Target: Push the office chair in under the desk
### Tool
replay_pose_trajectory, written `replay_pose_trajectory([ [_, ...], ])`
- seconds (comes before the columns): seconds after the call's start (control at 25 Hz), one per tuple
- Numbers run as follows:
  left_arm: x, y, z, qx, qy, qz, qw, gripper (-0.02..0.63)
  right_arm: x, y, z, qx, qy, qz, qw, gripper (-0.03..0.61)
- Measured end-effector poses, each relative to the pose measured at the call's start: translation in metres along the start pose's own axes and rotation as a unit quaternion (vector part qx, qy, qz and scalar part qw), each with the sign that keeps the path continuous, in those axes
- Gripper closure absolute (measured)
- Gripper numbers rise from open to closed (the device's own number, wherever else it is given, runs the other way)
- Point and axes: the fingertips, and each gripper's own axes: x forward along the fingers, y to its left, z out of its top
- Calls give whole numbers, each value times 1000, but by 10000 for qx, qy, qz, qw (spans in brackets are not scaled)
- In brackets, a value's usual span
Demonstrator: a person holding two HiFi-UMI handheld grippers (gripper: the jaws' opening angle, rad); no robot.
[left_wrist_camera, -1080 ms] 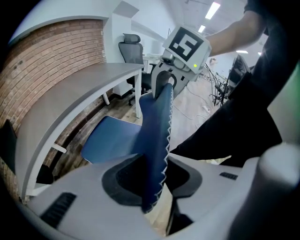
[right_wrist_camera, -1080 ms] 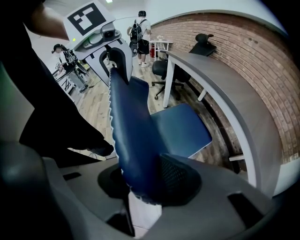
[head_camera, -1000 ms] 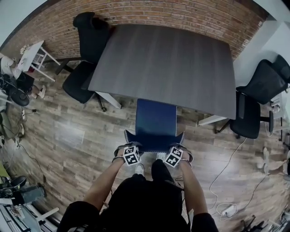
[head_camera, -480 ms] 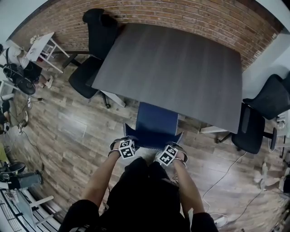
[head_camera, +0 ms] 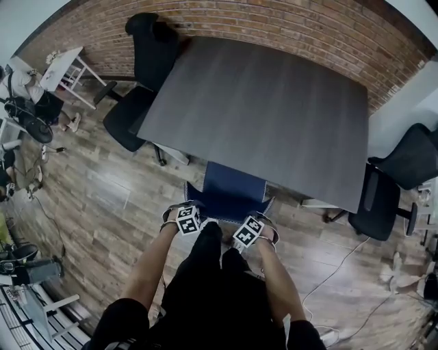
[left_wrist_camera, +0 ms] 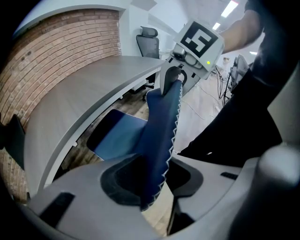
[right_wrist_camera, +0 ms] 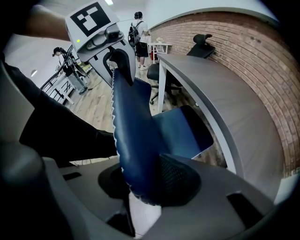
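The blue office chair (head_camera: 231,186) stands at the near edge of the dark grey desk (head_camera: 267,102), its seat partly under the top. My left gripper (head_camera: 191,213) grips the left end of the backrest's top edge (left_wrist_camera: 161,126); its jaws have just been opening a little, with the backrest still between the pads. My right gripper (head_camera: 254,225) is shut on the right end of that edge (right_wrist_camera: 133,136). Each gripper view shows the blue backrest running from its own jaws, left gripper (left_wrist_camera: 154,180) and right gripper (right_wrist_camera: 140,183), to the other gripper. The chair's base is hidden.
A black office chair (head_camera: 133,102) sits at the desk's left side and another (head_camera: 390,184) at its right. A brick wall (head_camera: 274,20) runs behind the desk. A small white table (head_camera: 65,75) stands far left. Cables (head_camera: 335,273) lie on the wood floor, right.
Both grippers and the chair have moved toward the desk. More of the blue seat is now under the desk top. The person has stepped forward behind it.
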Motion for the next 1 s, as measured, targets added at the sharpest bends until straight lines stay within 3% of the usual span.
replay_pose_trajectory([
  [1.0, -3, 70, -2, 457, -91, -412, 9981, 472, 11, -43, 41, 449, 31, -152, 9989, 451],
])
